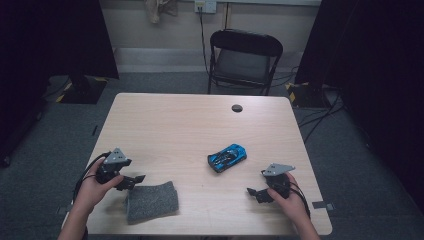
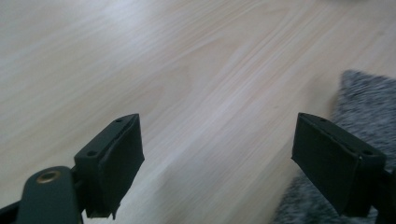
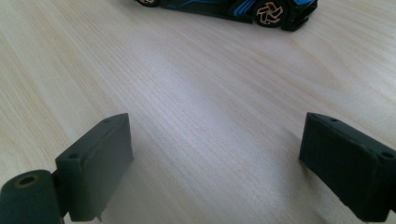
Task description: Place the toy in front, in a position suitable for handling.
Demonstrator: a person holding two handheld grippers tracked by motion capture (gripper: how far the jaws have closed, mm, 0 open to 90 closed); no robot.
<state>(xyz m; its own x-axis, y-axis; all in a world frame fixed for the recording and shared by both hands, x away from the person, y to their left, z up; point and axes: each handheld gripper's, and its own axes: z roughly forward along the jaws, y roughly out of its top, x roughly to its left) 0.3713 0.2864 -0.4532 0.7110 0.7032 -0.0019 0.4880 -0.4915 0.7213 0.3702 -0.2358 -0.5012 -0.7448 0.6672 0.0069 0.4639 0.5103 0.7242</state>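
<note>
A blue and black toy car (image 1: 227, 157) stands on the wooden table (image 1: 190, 125), right of centre; its lower body and orange-spoked wheel show at the top of the right gripper view (image 3: 243, 7). A grey felt cloth (image 1: 151, 201) lies near the front left edge and fills the right side of the left gripper view (image 2: 364, 102). My left gripper (image 1: 131, 181) is open just left of the cloth, nothing between its jaws (image 2: 217, 163). My right gripper (image 1: 256, 194) is open, below and right of the car, over bare wood (image 3: 215, 168).
A small dark round grommet (image 1: 237, 108) sits in the table's far side. A black folding chair (image 1: 244, 60) stands behind the table. Cables run over the grey floor at the right.
</note>
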